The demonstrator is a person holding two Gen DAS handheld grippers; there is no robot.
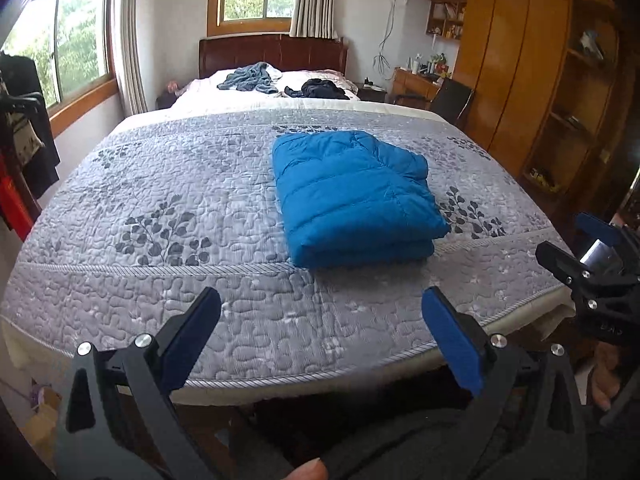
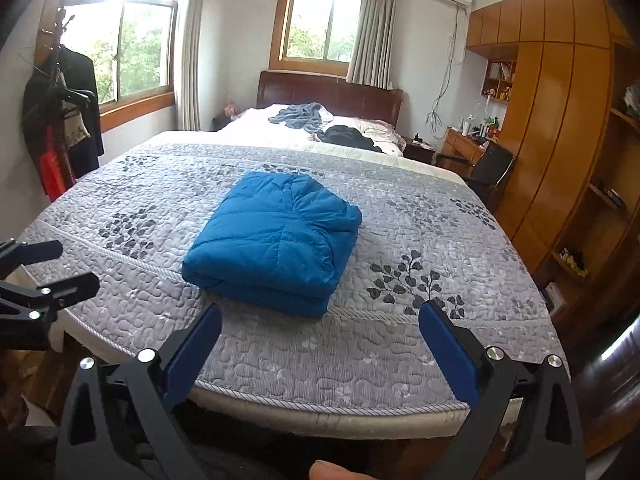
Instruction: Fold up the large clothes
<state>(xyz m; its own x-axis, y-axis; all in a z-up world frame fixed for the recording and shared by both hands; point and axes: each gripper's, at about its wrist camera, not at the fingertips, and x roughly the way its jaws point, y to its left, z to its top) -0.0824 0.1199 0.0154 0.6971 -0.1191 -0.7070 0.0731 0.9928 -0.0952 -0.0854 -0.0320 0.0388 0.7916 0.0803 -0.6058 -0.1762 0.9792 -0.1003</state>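
Note:
A blue puffer jacket [image 1: 354, 196] [image 2: 276, 240] lies folded into a thick rectangle on the grey quilted bedspread [image 1: 180, 208] [image 2: 400, 344]. My left gripper [image 1: 322, 300] hangs open over the bed's near edge, short of the jacket, nothing between its blue pads. My right gripper [image 2: 320, 314] is open too, just in front of the jacket's folded edge, holding nothing. Each gripper shows at the side of the other view: the right gripper [image 1: 568, 236] on the right and the left gripper [image 2: 72, 264] on the left.
Loose grey-blue and black clothes [image 1: 256, 76] [image 2: 348, 134] lie on the pillows by the wooden headboard. A coat rack with dark garments [image 2: 64, 120] stands left of the bed. Wooden wardrobe and shelves [image 2: 560, 140], a desk and a chair line the right side.

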